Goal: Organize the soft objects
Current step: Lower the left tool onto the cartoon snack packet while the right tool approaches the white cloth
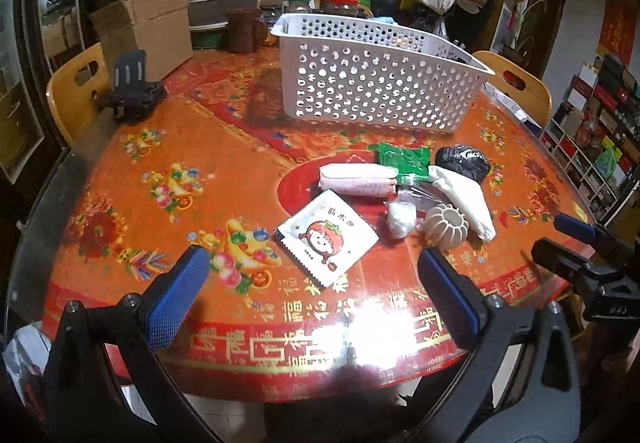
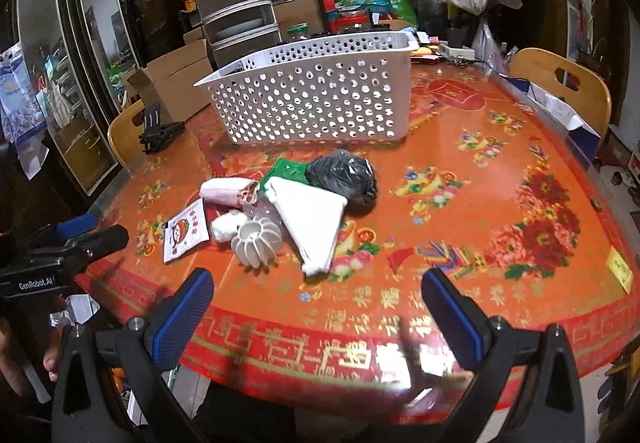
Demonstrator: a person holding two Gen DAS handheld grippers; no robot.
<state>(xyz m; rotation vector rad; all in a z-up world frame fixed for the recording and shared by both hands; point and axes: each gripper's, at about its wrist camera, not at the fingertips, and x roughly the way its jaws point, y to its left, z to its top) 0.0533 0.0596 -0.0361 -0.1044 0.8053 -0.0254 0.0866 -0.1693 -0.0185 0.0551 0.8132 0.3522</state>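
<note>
Nothing looks packed yet: the soft things lie heaped mid-table in front of the white basket (image 1: 380, 79), so the first pick is in hand. Both the left claw (image 1: 312, 295) and right claw (image 2: 316, 315) hang spread and empty near the table edge. The folded white cloth (image 2: 308, 223) lies just ahead of the right claw, which needs to reach forward and pinch it.
</note>
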